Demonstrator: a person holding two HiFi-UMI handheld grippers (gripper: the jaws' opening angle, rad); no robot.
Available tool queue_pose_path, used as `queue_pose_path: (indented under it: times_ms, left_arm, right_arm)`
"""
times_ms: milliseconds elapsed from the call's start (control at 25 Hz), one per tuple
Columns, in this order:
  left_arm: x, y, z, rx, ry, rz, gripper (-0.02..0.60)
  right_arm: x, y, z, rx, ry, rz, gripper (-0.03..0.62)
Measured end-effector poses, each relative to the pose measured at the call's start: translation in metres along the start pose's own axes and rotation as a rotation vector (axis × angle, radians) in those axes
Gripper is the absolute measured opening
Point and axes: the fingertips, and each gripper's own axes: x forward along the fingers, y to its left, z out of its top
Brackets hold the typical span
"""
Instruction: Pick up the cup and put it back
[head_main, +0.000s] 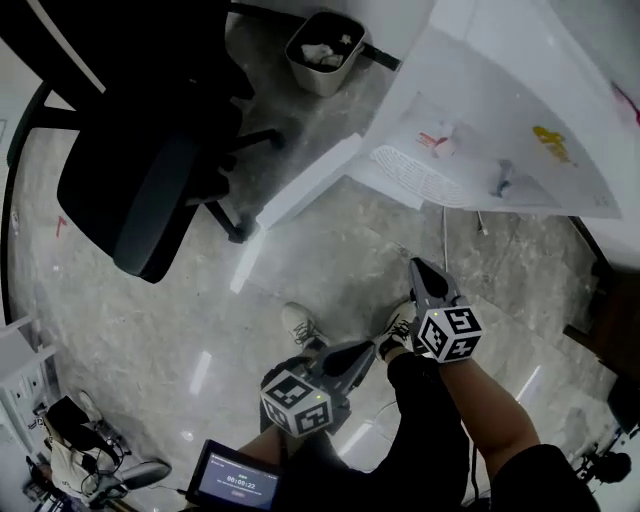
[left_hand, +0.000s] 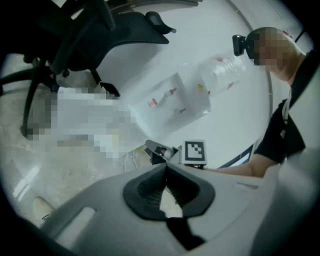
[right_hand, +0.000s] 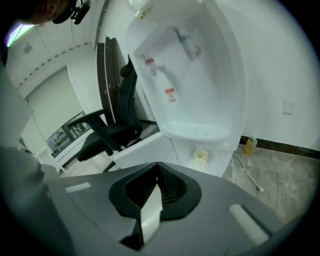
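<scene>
The cup (head_main: 440, 138), small, pale and marked with red, sat on a white sheet (head_main: 405, 172) on the white table (head_main: 500, 60), at about one o'clock in the head view; it was too blurred to tell whether it stood upright. On the same sheet, at four o'clock from the cup and a little apart from it, lay a small grey-blue thing (head_main: 503, 178), and at three o'clock, further along the tabletop, showed a yellow patch (head_main: 550, 143). Neither tool was near the cup. The right gripper (head_main: 416, 268) hung over the floor at six o'clock from it, below the table's edge, with its jaws pressed together on nothing; its own view showed the two dark pads (right_hand: 172, 192) meeting at their tips with the table rising beyond them. The left gripper (head_main: 368, 350) was at seven o'clock from the right one, lower in the frame, and its jaws were likewise pressed together and empty, its pads (left_hand: 187, 190) touching at the tips in its own view. A white shoe (head_main: 300, 325) stood on the pale stone floor (head_main: 150, 330) just beside the left gripper. A black office chair (head_main: 150, 150) filled the ten o'clock part, a bin (head_main: 325, 50) holding crumpled paper stood at twelve, and a small lit screen (head_main: 235, 475) was at seven o'clock.
</scene>
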Motion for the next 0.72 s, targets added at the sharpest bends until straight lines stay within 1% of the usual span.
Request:
queue_pose_path:
  times_ms: [120, 200, 240, 320, 400, 520, 640, 720]
  left_arm:
    - [-0.056, -0.054, 0.016, 0.005, 0.014, 0.025, 0.006]
    - [-0.095, -0.092, 0.026, 0.010, 0.024, 0.021, 0.006]
    - [-0.113, -0.108, 0.034, 0.019, 0.024, 0.013, 0.006]
    - [-0.139, -0.130, 0.059, 0.069, 0.019, -0.011, 0.006]
    - [-0.158, -0.146, 0.082, 0.122, 0.028, -0.029, 0.006]
    - [-0.179, -0.165, 0.106, 0.160, 0.036, -0.034, 0.006]
    - [-0.187, -0.187, 0.125, 0.234, 0.031, -0.060, 0.006]
    - [-0.186, -0.203, 0.135, 0.284, 0.020, -0.075, 0.006]
  right_arm:
    - [-0.068, 0.063, 0.031, 0.045, 0.013, 0.062, 0.008]
    - [-0.114, 0.104, 0.051, 0.045, 0.011, 0.082, 0.008]
    - [-0.133, 0.122, 0.063, 0.039, -0.003, 0.081, 0.009]
    - [-0.161, 0.151, 0.095, 0.028, -0.066, 0.068, 0.008]
    - [-0.185, 0.174, 0.125, 0.036, -0.135, 0.042, 0.008]
    - [-0.223, 0.205, 0.154, 0.066, -0.207, 0.001, 0.009]
    - [-0.255, 0.231, 0.171, 0.053, -0.252, -0.013, 0.008]
    - [-0.275, 0.243, 0.175, 0.048, -0.268, -0.003, 0.008]
